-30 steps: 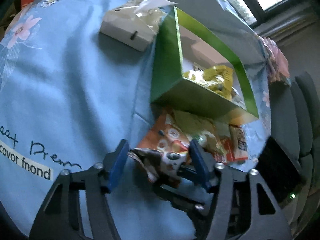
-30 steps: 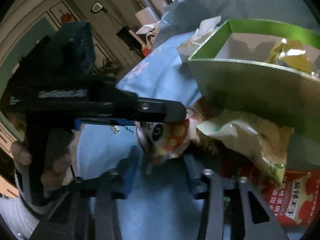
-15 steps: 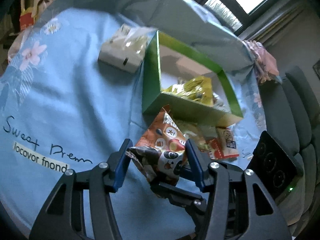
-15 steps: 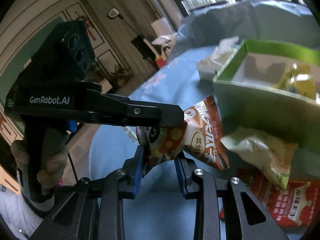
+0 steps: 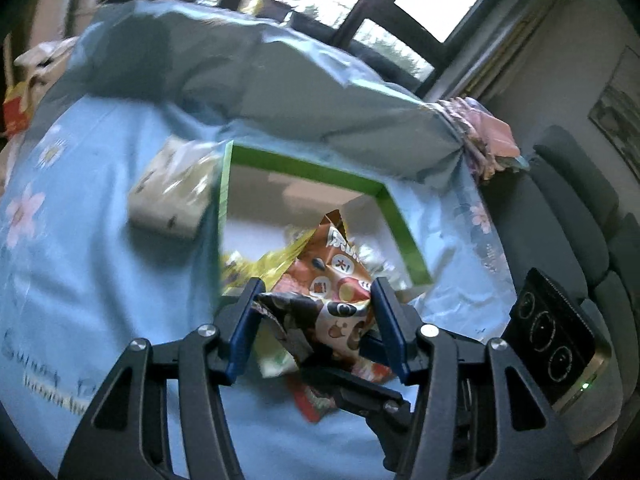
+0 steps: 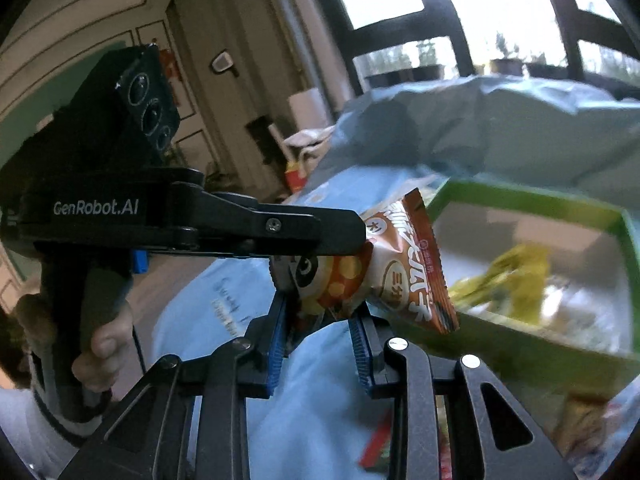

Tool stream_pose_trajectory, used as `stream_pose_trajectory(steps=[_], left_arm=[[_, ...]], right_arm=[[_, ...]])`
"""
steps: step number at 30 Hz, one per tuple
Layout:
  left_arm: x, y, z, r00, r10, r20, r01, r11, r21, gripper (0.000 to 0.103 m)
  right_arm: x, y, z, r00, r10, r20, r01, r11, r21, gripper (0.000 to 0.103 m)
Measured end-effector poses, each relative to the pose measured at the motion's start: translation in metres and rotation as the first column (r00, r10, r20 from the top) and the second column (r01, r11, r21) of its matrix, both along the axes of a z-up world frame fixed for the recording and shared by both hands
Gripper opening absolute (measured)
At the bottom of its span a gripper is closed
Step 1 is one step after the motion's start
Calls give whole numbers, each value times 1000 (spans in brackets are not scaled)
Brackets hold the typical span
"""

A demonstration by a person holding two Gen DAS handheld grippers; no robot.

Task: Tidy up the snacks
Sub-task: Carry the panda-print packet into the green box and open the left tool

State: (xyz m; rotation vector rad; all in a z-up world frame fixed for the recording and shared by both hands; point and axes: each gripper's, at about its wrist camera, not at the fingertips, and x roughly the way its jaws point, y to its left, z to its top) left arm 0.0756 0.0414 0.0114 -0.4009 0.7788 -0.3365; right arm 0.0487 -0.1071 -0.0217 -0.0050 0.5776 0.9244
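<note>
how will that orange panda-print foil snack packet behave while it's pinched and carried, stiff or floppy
Probably floppy: the orange panda-print foil snack packet is crumpled where the left gripper pinches it. Likely light, since its free end juts out toward the green cardboard box with little sag. The glossy foil may be slippery, so it could slip in a loose pinch.

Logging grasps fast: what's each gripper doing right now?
Left gripper: closed on the orange snack bag, lifted near the green box.
Right gripper: fingers flank that bag's lower end; contact cannot be told.
</note>
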Motion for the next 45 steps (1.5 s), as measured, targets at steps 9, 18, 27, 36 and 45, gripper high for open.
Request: stream_pose_trajectory(steps=[9,18,27,36,45], left_arm=[[51,-46,0,996,-69,53,67,997,46,55],[84,-69,-20,993,-107,45,102,990,97,55],[96,-74,-34,995,-96,-1,95,988,120,55],[98,-79,-38,995,-95,-14,96,984,149,55],[100,-80,-40,995,-93,-22,95,983,154,56]], right_arm=[[40,-39,2,993,-114,22,114,993,4,32],[78,-52,-9,980,-197,23,198,979,-49,32],[89,-47,-22,974,-227,6,227,968,-104,32],[92,-48,-26,972,-234,-18,230,966,-122,32],[93,-48,-28,971,-238,-34,232,964,-130,32]])
